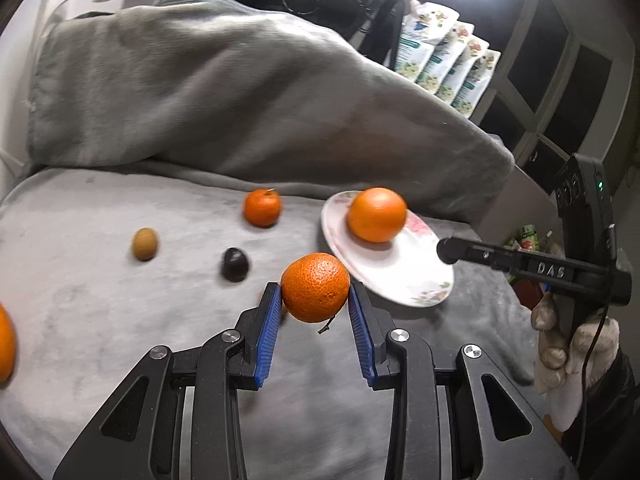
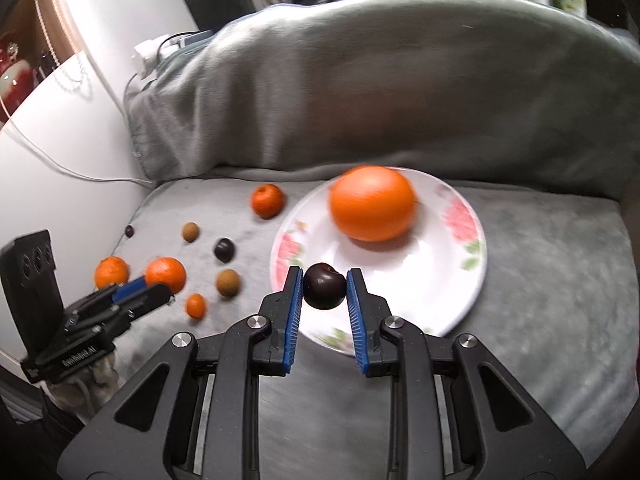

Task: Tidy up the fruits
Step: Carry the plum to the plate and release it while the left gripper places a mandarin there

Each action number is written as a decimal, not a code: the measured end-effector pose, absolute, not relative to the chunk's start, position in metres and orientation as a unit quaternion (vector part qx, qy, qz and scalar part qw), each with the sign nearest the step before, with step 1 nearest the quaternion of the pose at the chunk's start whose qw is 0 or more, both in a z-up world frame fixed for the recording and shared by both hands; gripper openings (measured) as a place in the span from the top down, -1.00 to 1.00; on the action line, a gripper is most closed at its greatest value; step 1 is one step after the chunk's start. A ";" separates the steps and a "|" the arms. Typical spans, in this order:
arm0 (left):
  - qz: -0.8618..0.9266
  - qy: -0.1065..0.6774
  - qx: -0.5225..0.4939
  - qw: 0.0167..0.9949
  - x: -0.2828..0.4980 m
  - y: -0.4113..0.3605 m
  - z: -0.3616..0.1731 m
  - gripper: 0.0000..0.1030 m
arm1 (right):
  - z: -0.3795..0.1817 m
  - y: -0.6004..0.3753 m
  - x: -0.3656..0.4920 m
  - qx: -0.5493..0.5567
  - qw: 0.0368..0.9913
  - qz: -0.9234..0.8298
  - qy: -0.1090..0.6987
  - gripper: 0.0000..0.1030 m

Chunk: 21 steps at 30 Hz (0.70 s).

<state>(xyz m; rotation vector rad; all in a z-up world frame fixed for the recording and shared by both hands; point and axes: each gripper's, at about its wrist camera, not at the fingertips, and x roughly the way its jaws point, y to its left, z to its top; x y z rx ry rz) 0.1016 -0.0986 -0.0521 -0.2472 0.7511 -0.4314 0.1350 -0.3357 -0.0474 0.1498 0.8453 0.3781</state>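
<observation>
My left gripper (image 1: 315,300) is shut on a mandarin (image 1: 315,287) and holds it above the grey blanket, just left of the floral plate (image 1: 416,276). A large orange (image 1: 377,215) lies on that plate. My right gripper (image 2: 324,294) is shut on a dark plum (image 2: 324,286) over the near rim of the plate (image 2: 460,292), in front of the large orange (image 2: 372,203). The left gripper (image 2: 160,286) with its mandarin (image 2: 165,274) also shows in the right wrist view, at the left.
Loose on the blanket lie another mandarin (image 1: 262,208), a brown fruit (image 1: 145,243), a dark plum (image 1: 235,265), more mandarins (image 2: 112,272), a small one (image 2: 196,305) and a brown fruit (image 2: 228,282). A folded grey blanket (image 1: 240,92) rises behind. A white wall (image 2: 60,140) stands at the left.
</observation>
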 end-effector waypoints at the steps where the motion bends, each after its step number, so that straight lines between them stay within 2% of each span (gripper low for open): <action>1: -0.213 0.363 -0.119 0.899 0.103 -0.104 -0.051 0.36 | -0.049 -0.341 0.134 0.074 0.892 0.179 0.408 0.55; 21: -0.233 0.381 -0.080 0.891 0.122 -0.166 -0.060 0.36 | -0.067 -0.375 0.138 0.075 0.894 0.156 0.414 0.55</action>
